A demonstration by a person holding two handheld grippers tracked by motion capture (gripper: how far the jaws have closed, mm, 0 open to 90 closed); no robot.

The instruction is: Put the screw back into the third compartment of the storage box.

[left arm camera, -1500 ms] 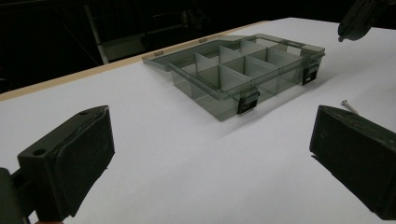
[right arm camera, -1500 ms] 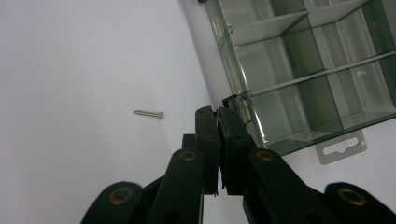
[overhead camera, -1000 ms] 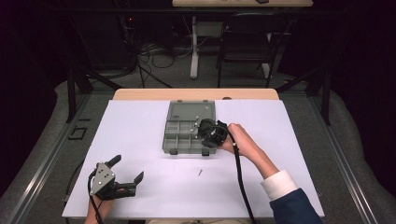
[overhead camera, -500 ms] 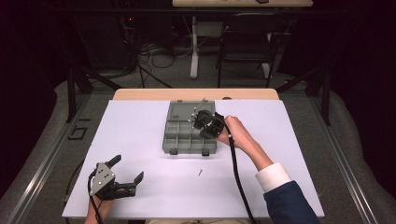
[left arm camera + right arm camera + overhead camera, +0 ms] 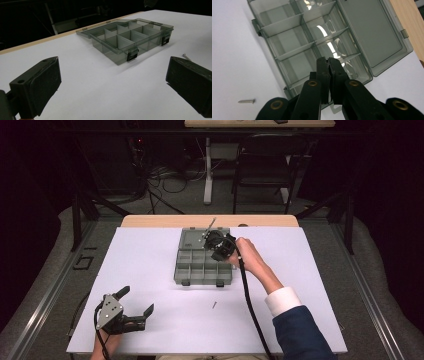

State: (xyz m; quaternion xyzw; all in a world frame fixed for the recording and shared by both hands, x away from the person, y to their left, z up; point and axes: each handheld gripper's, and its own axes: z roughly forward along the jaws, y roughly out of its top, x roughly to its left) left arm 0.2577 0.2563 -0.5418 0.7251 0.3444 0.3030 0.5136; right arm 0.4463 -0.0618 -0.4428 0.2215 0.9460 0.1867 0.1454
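Observation:
A smoky grey compartment box (image 5: 200, 269) lies open mid-table, its lid (image 5: 192, 238) folded flat toward the far side. My right gripper (image 5: 217, 243), held in a hand (image 5: 250, 260), hovers over the box's back right compartments. In the right gripper view its jaws (image 5: 328, 61) are shut above the row next to the lid (image 5: 369, 35); I see nothing clearly pinched. A small screw (image 5: 214, 305) lies on the sheet in front of the box. My left gripper (image 5: 136, 301) rests open at the front left, its wide jaws (image 5: 112, 82) facing the box (image 5: 125, 41) and screw (image 5: 186, 57).
A white sheet (image 5: 150, 270) covers the table, with a wooden strip (image 5: 165, 221) showing at the far edge. The box's compartments (image 5: 287, 50) look empty. The right gripper's cable (image 5: 250, 305) trails toward the front edge. A chair (image 5: 262, 165) and floor cables stand beyond the table.
The right gripper has moved away from the person and slightly left, from the box's right front to its back compartments. The left gripper and the screw have stayed put.

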